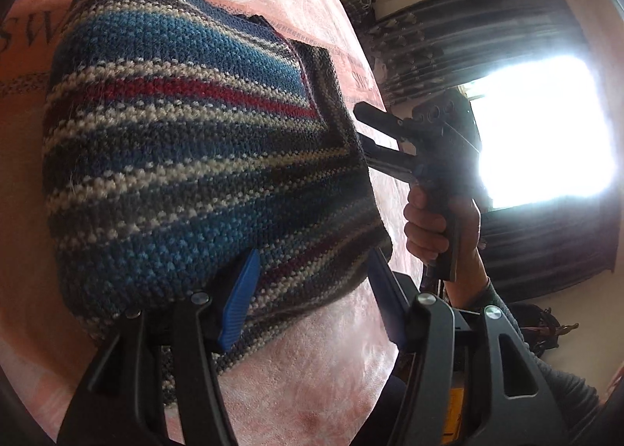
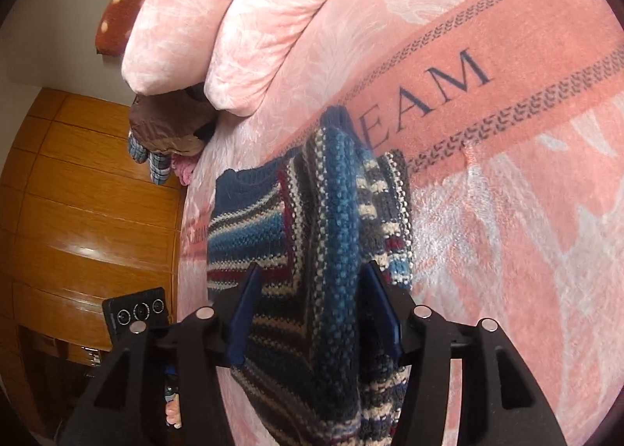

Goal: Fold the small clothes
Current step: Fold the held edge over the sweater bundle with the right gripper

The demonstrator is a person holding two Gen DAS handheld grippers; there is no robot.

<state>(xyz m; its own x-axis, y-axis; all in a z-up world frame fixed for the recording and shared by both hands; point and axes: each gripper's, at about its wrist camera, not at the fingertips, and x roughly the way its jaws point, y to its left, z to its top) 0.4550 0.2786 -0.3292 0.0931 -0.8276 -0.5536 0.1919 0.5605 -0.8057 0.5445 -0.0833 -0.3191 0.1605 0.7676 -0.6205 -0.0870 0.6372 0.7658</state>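
Striped knit sweater [image 1: 187,142] on pink blanket [image 2: 487,212], left gripper [image 1: 312,290] and right gripper [image 2: 312,309] jaws apart around its edges

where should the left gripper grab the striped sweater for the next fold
Probably the near folded edge of the striped sweater, coming in low from the bed's near side. That edge lies thick and free on the pink blanket, already between the left gripper fingers.

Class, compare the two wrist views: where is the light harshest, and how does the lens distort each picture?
Left wrist view: the window blows out to white glare, leaving the right tool and the hand backlit and dark. Right wrist view: even, soft light on the striped sweater, no glare. Both views: fisheye bending curves the pink blanket, with dark corners around the circular image.
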